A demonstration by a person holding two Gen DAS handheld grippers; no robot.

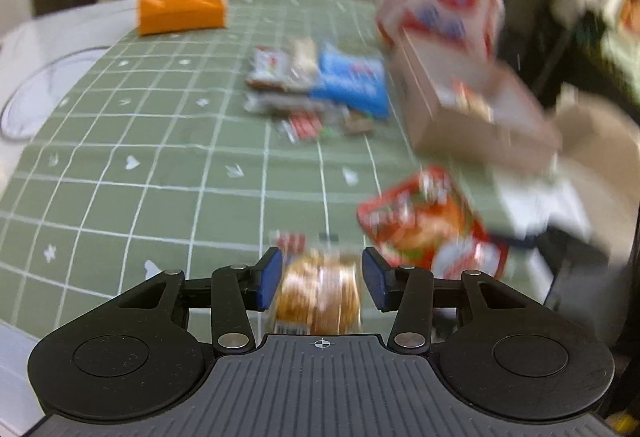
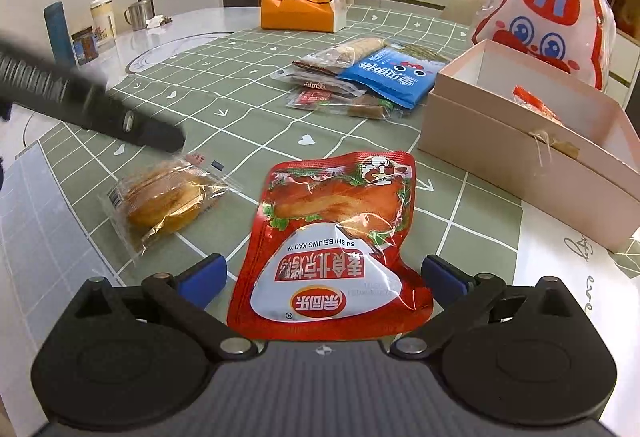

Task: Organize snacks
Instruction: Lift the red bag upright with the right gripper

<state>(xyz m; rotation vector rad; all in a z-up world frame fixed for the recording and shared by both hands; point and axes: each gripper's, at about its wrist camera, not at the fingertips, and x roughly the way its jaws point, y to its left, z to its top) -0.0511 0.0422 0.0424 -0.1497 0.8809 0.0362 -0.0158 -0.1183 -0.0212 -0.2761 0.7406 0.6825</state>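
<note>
A wrapped golden pastry [image 1: 320, 291] [image 2: 168, 197] lies on the green checked tablecloth [image 2: 224, 105]. My left gripper [image 1: 322, 277] is open, its blue pads on either side of the pastry without clamping it; the left wrist view is blurred. A red pouch of roast-duck snack [image 2: 332, 245] [image 1: 424, 225] lies flat between the open fingers of my right gripper [image 2: 324, 273]. A pink open box [image 2: 532, 133] [image 1: 476, 109] stands at the right with one snack inside. A pile of snacks with a blue packet [image 2: 384, 77] [image 1: 352, 81] lies further back.
A rabbit-shaped bag [image 2: 548, 17] stands behind the box. An orange box [image 2: 300, 13] sits at the far side. A metal cup [image 2: 140, 13], jars and a blue bottle [image 2: 58, 31] stand at the back left. Chairs surround the table.
</note>
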